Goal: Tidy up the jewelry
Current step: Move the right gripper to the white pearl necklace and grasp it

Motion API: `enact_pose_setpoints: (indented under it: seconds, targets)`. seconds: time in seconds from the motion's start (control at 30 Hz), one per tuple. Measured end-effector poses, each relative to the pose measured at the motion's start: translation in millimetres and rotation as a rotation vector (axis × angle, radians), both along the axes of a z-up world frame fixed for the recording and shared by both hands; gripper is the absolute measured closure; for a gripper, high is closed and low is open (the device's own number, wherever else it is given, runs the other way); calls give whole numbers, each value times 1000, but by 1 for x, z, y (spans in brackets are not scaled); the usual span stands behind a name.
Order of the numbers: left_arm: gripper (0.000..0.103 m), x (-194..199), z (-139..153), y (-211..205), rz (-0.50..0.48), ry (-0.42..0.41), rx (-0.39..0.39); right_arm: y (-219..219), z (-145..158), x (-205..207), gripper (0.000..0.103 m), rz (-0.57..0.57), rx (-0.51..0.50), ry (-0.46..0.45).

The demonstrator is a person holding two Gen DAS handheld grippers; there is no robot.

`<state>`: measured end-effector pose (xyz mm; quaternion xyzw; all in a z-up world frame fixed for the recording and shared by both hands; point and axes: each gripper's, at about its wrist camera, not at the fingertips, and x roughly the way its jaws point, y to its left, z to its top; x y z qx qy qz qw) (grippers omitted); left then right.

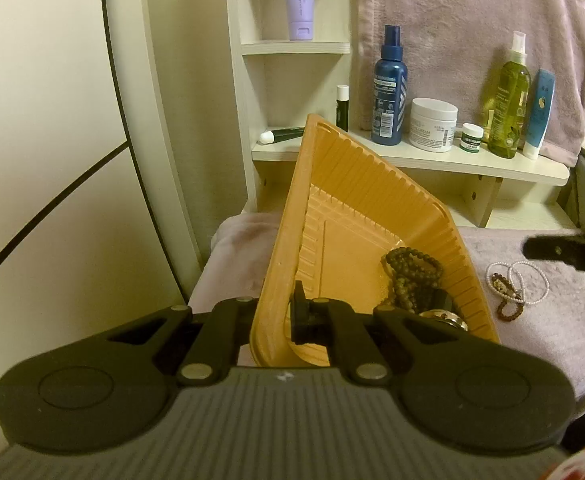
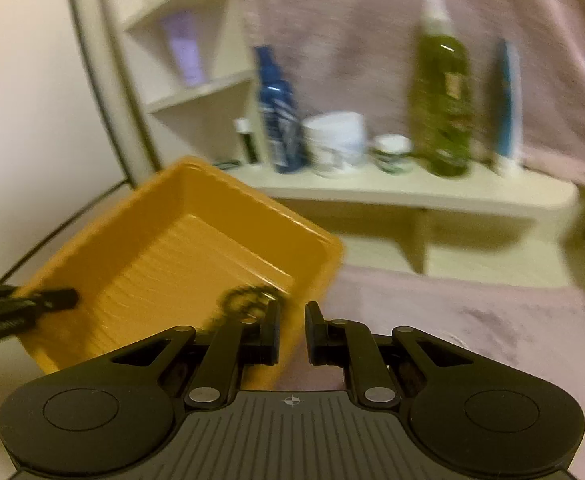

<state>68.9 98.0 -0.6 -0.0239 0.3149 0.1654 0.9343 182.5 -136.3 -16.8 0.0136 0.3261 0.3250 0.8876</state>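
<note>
My left gripper (image 1: 280, 312) is shut on the near rim of an orange ribbed tray (image 1: 356, 208), one finger inside the wall and one outside. The tray is tilted up on its side. Dark bead bracelets (image 1: 412, 276) and a shiny metal piece (image 1: 444, 318) lie in its low corner. On the pink towel to its right lie a white pearl strand (image 1: 520, 280) and a brown bead bracelet (image 1: 508, 304). My right gripper (image 2: 292, 328) hovers at the tray's (image 2: 172, 248) right corner, slightly open with nothing between its fingers. The dark beads (image 2: 248, 300) sit just beyond its left finger.
A white shelf (image 1: 412, 160) behind the tray carries a blue spray bottle (image 1: 388, 92), a white jar (image 1: 432, 124), a small green-labelled pot (image 1: 472, 136), a green bottle (image 1: 508, 100) and a blue tube (image 1: 540, 112). A pink towel (image 1: 552, 320) covers the surface. A curved panel edge (image 1: 124, 100) stands left.
</note>
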Motion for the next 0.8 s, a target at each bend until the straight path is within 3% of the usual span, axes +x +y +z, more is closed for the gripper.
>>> enact_pose_setpoints:
  seconds: [0.2,0.47,0.6,0.67,0.8]
  targets:
    - [98,0,0,0,-1,0,1,-39,-21,2,90,-103,-25,62]
    - [98,0,0,0,1,1,2,-60,-39,-2,90,-149,-116,59]
    - [98,0,0,0,0,1,2,-56,-49,1,88,-111,-173,36]
    - [98,0,0,0,1,1,2,-49,-55,3,81,-60,-208,24]
    - [98,0,-1,1,1,1,0,-36,-63,4,77,26,-312,-48]
